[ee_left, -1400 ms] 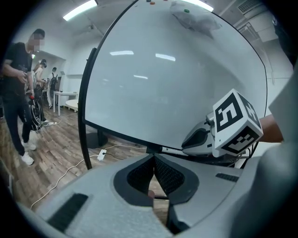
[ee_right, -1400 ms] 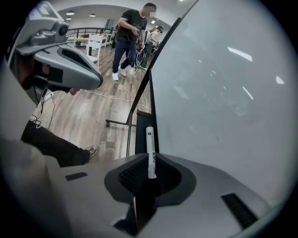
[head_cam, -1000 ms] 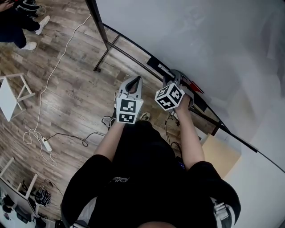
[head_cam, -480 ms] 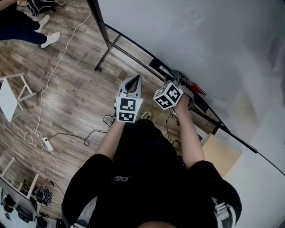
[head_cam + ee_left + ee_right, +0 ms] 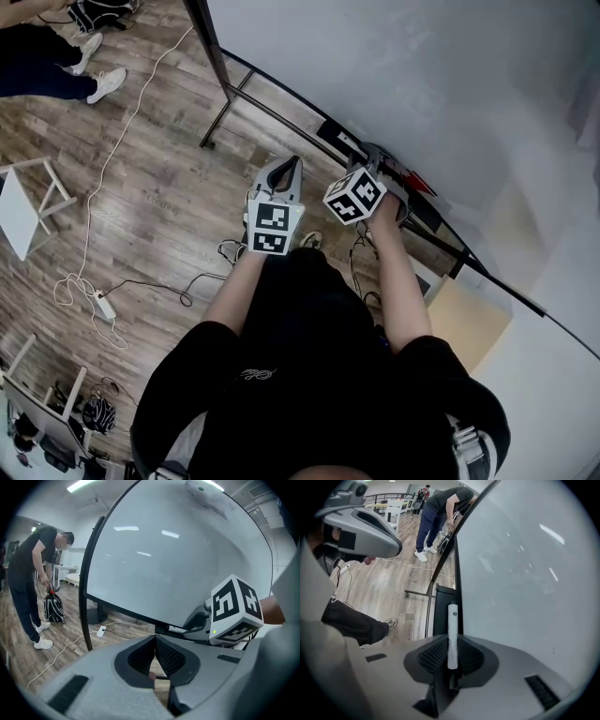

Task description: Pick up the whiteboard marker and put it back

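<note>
A white whiteboard marker (image 5: 453, 620) lies along the black tray (image 5: 442, 606) under the whiteboard (image 5: 520, 573). My right gripper (image 5: 452, 640) points steeply down at it. Its jaws are closing and the pads touch both sides of the marker's near end. In the head view the right gripper (image 5: 375, 167) sits at the tray (image 5: 330, 134) and hides the marker. My left gripper (image 5: 281, 171) hovers beside it over the floor. In the left gripper view the left gripper (image 5: 155, 641) is shut with nothing in it.
A red item (image 5: 413, 184) lies on the tray to the right. The board's black stand legs (image 5: 225, 103) and white cables (image 5: 103, 169) cross the wooden floor. A person (image 5: 33, 573) bends over a bag at the left. A cardboard box (image 5: 469, 328) sits near my right.
The right gripper has tilted a little at the tray. The left gripper kept still. The person at the top left has shifted their feet.
</note>
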Demonstrator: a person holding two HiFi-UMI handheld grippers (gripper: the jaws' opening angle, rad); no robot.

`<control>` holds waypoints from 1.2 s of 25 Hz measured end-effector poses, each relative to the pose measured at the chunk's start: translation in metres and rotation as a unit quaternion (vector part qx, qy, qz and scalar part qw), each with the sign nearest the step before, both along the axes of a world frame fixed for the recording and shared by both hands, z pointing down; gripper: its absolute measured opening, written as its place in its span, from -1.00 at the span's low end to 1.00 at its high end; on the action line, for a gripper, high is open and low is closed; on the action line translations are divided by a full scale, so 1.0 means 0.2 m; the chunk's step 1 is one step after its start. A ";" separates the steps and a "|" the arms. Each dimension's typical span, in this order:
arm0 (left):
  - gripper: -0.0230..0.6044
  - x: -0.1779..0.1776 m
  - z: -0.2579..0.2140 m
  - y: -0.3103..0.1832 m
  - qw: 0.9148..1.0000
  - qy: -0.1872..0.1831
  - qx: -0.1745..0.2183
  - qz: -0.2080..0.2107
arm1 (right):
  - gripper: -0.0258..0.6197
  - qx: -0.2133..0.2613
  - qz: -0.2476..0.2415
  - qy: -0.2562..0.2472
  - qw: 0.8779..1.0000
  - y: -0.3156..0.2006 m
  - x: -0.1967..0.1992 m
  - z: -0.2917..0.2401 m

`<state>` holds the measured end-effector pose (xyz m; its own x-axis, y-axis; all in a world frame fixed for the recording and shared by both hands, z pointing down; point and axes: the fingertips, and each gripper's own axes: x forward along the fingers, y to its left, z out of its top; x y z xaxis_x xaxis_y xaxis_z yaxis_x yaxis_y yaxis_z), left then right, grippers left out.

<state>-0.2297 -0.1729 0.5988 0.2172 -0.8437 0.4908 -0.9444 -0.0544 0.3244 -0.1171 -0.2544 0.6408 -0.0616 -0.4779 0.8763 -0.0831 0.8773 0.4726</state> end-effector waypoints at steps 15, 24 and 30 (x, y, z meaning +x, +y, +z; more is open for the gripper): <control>-0.91 0.01 -0.01 0.03 1.000 -0.003 0.000 0.013 | -0.75 0.021 -0.022 0.002 1.000 0.02 0.01 -0.02; -0.91 0.07 -0.07 0.03 0.999 -0.002 0.012 0.032 | -0.75 0.034 -0.010 -0.032 0.999 0.05 0.01 -0.13; -0.91 0.11 -0.12 0.01 0.999 -0.003 0.025 0.045 | -0.75 0.044 0.011 -0.080 0.996 0.09 0.02 -0.23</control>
